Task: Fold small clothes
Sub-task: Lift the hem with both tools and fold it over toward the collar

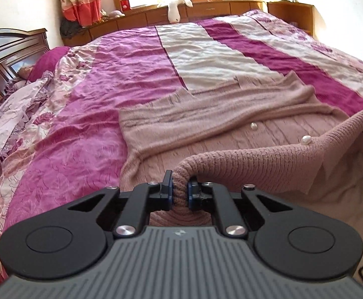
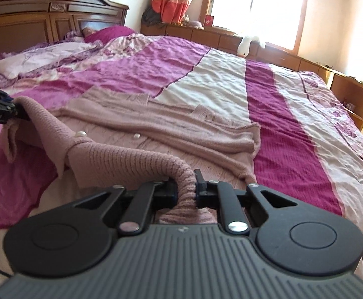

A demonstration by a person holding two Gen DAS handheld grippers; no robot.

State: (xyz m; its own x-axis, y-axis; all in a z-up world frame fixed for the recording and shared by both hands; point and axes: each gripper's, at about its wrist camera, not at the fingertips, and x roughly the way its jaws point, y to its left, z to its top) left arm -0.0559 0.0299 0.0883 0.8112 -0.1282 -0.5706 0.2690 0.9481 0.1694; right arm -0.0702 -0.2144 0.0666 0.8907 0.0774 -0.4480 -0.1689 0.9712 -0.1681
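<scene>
— What does the left gripper (image 1: 180, 191) hold?
— Its jaws are pinched on the ribbed edge of a dusty-pink knitted cardigan (image 1: 206, 124), the knit bunched between the blue pads.
— And the right gripper (image 2: 185, 188)?
— It is clamped on the same ribbed band further along. The band hangs lifted between the two grippers, sagging in the middle.
— Where is the rest of the cardigan?
— It lies spread on the bed (image 1: 131, 57), on the pink, purple and white striped cover, with its sleeves folded across the body. Two pearl buttons (image 1: 253, 125) show near the lifted edge.
— Beyond it?
— A wooden headboard (image 2: 44, 17), a window (image 2: 256, 5) and a white plush toy (image 1: 174, 10) on the ledge.
</scene>
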